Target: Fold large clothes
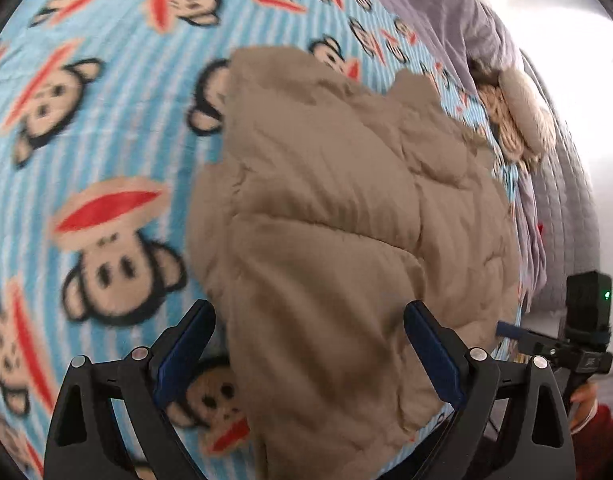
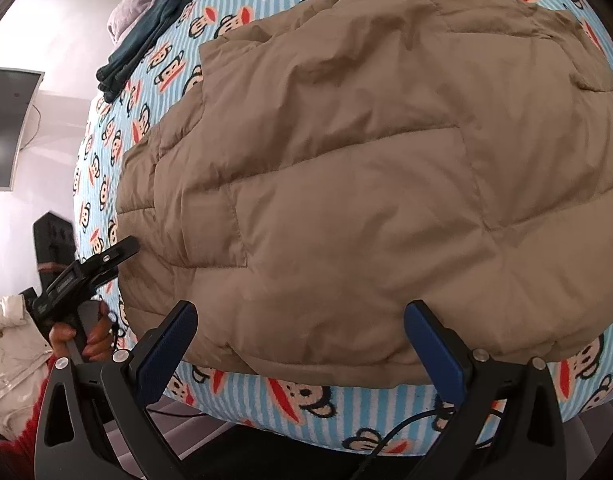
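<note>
The brown padded jacket (image 2: 346, 184) lies spread on the monkey-print blanket (image 1: 86, 128), both grippers' fingers released above its near edge, probably to take it for folding.

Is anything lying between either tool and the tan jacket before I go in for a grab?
Nothing visible. The left tool is open with the tan jacket directly between its fingers. The right tool is open at the jacket's near hem. The folded dark clothes lie far off on the blanket.
</note>
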`<state>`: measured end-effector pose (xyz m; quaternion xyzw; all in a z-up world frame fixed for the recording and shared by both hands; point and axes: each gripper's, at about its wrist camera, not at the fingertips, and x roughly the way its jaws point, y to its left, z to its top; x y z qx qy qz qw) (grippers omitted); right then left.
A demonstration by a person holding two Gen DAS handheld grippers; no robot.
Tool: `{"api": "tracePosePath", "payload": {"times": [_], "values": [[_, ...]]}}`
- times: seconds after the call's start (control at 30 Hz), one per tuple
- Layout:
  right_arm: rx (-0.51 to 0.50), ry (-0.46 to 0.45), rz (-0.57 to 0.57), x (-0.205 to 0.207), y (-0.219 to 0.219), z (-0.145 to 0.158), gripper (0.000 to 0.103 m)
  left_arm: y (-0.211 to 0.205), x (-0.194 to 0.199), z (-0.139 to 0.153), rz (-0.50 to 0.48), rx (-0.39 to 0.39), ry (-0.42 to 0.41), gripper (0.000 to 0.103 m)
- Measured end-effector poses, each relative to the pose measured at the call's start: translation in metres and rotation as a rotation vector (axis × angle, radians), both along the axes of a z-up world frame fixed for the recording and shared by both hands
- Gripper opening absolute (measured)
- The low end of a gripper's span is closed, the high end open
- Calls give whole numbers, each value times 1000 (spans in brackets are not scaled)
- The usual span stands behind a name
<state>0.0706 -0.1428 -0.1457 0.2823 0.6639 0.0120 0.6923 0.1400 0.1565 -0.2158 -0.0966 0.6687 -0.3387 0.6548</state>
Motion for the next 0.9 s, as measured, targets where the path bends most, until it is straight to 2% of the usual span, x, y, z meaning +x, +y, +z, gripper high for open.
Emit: {"api": "tracePosePath", "payload": {"times": [0.27, 0.33, 0.47, 0.53, 0.6, 0.63, 0.7, 0.77, 0.8, 0.83, 0.9], "values": [[-13, 9, 12, 0, 7, -1, 103, -34, 18, -20, -118, -70, 53, 96], [-15, 8, 12, 1, 8, -1, 103, -39, 19, -28, -129, -80, 76, 100], [-17, -9, 7, 3, 7, 2, 103, -48, 16, -32, -148, -53, 50, 97], [-29, -22, 6, 6, 4, 4, 103, -51, 15, -26, -153, -73, 40, 64], [-36, -38, -2, 9, 0, 7, 103, -48, 12, -21, -150, -117, 61, 46], [-40, -48, -9, 11, -3, 8, 103, -49, 10, -17, -149, -123, 57, 41], [-50, -67, -21, 14, -10, 11, 100, -51, 7, -9, -151, -109, 33, 37], [-80, -108, -37, 18, -16, 17, 70, -53, 4, 1, -147, -97, 15, 35], [-101, -115, -37, 20, -18, 19, 25, -55, 3, 5, -143, -92, 9, 35], [-156, -111, -30, 24, -20, 20, 10, -56, 3, 9, -137, -86, 4, 35], [-184, -145, -38, 27, -25, 22, 10, -59, 1, 16, -121, -73, 0, 32]]}}
